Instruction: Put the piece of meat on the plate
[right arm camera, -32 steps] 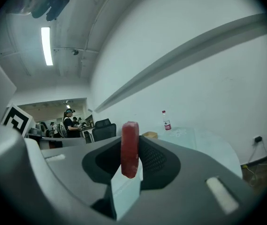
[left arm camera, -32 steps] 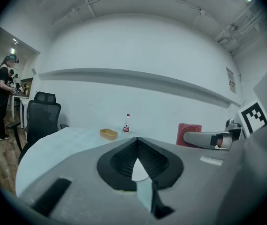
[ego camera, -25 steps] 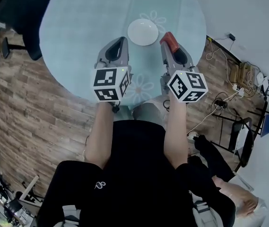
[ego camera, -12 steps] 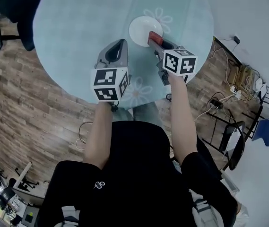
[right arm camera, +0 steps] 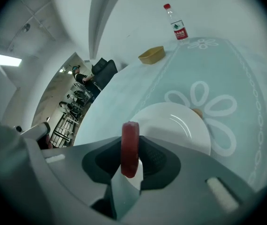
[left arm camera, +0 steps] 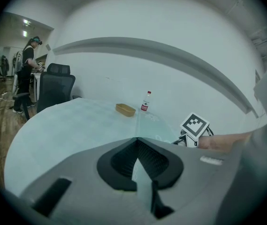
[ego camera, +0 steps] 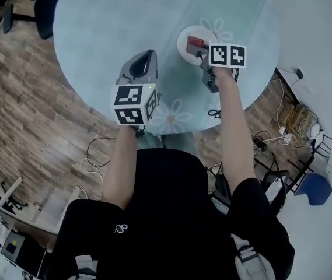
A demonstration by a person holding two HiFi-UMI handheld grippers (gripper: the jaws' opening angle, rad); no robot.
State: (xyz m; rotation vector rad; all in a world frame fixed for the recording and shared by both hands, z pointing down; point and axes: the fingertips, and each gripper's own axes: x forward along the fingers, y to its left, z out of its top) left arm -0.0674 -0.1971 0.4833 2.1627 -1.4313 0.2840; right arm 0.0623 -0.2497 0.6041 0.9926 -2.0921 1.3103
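Note:
A white plate (ego camera: pixel 183 39) sits on the round table (ego camera: pixel 107 28) just right of its middle. My right gripper (ego camera: pixel 198 46) is shut on the piece of meat (ego camera: pixel 195 42), a red slab held on edge between the pads. In the right gripper view the meat (right arm camera: pixel 129 149) hangs over the near rim of the plate (right arm camera: pixel 180 125); whether it touches the plate I cannot tell. My left gripper (ego camera: pixel 147 53) hovers to the plate's left, well apart from it. Its jaws (left arm camera: pixel 136 142) are shut with nothing between them.
At the far side of the table stand a clear bottle with a red cap (right arm camera: pixel 175 22) and a small tan tray (right arm camera: pixel 152 55). A black office chair (left arm camera: pixel 56 86) stands at the table's left, with a person (left arm camera: pixel 28 64) beyond. Cables (ego camera: pixel 288 109) lie on the floor at right.
My right gripper has carried the meat forward and down from the plate's right side to over the plate. The left gripper has sunk slightly.

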